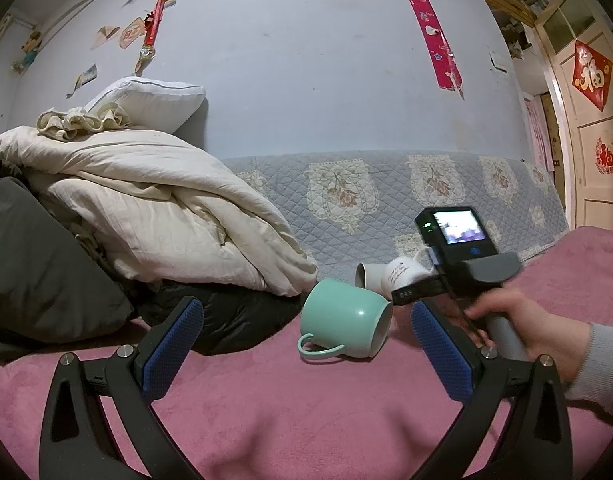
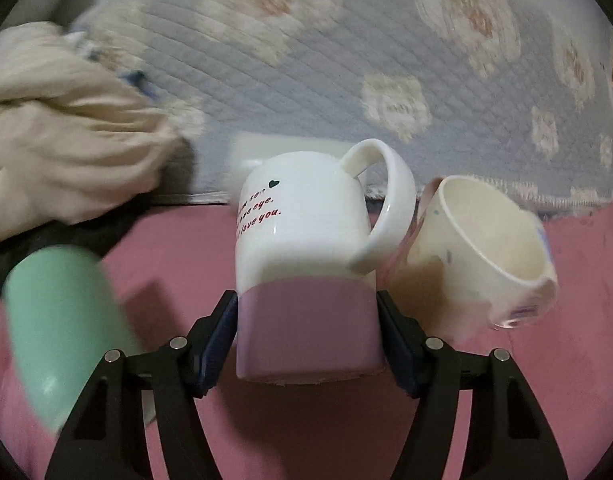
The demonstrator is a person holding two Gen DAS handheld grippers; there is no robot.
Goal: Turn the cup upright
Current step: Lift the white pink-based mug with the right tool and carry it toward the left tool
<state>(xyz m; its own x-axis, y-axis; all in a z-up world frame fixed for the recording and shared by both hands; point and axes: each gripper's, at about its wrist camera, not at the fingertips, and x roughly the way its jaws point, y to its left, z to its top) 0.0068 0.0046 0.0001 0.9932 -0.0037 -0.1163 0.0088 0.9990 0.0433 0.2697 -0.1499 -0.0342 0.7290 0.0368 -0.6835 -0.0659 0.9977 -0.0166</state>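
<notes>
A white mug with a lilac base and red lettering (image 2: pixel 302 248) lies tilted, handle up, mouth pointing away. My right gripper (image 2: pixel 306 332) is shut on its lilac base, one pad on each side. The same mug shows in the left wrist view (image 1: pixel 402 272), partly hidden behind the right gripper's body (image 1: pixel 466 264). A mint green mug (image 1: pixel 344 320) lies on its side on the pink bedspread (image 1: pixel 306 420), handle toward me; it is blurred at the left in the right wrist view (image 2: pixel 62 328). My left gripper (image 1: pixel 306 344) is open and empty, just short of the green mug.
A pale cup with pink rim (image 2: pixel 482 248) lies tilted beside the white mug's handle. A cream duvet (image 1: pixel 154 200) and dark clothing (image 1: pixel 34 260) are piled at the left. A quilted blue cover (image 1: pixel 386 192) lines the wall behind. A door (image 1: pixel 586 120) stands at right.
</notes>
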